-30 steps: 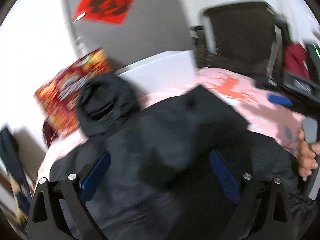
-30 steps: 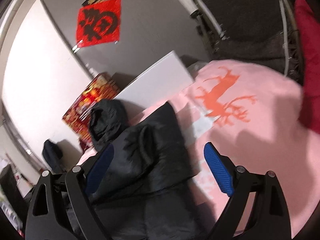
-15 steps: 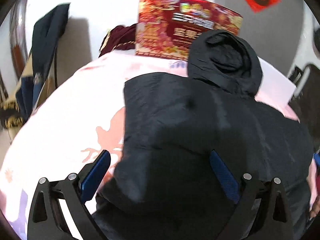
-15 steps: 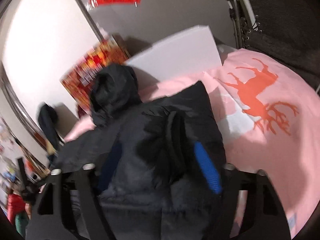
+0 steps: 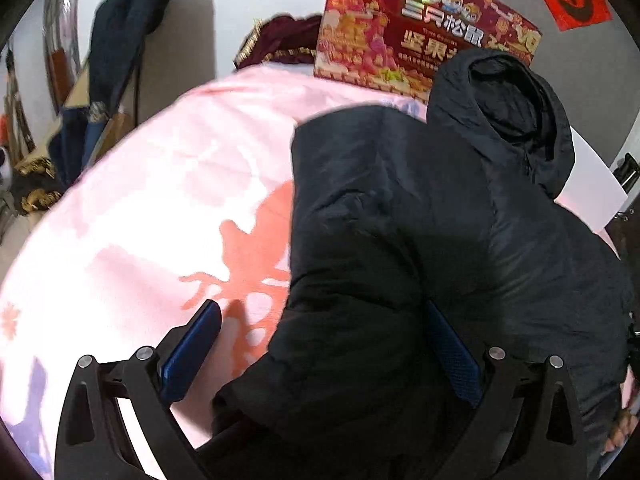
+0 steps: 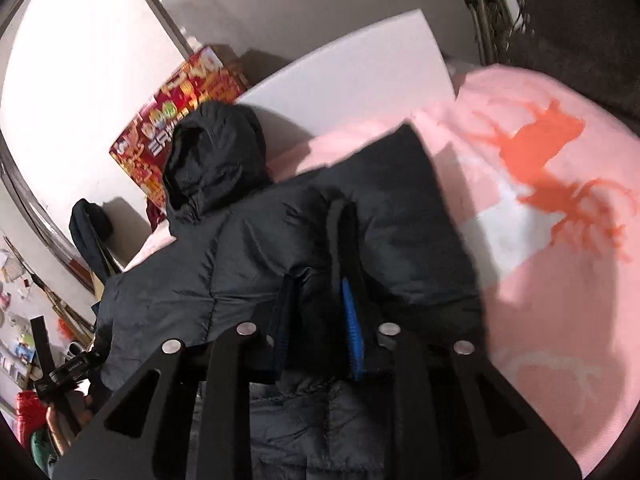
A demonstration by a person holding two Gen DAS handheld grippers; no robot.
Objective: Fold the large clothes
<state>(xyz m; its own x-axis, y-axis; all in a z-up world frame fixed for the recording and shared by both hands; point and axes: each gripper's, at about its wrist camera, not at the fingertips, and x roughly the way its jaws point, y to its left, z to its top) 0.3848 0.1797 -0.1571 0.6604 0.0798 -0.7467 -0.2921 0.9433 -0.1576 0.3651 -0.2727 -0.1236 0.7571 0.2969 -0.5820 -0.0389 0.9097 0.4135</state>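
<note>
hooded jacket point(image 5: 400, 240): black quilted cloth, faint sheen
blanket point(image 5: 140, 220): pink fleecy cloth, matt
gift box point(image 5: 400, 32): glossy printed card
left gripper point(image 5: 320, 356): matt black plastic, textured blue pads, metal rivets
white board point(image 6: 360, 80): smooth, matt

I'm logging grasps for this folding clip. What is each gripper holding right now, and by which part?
The right gripper is shut on the black jacket, pinching a ridge of fabric near the folded sleeve. The left gripper is open, holding nothing.
</note>
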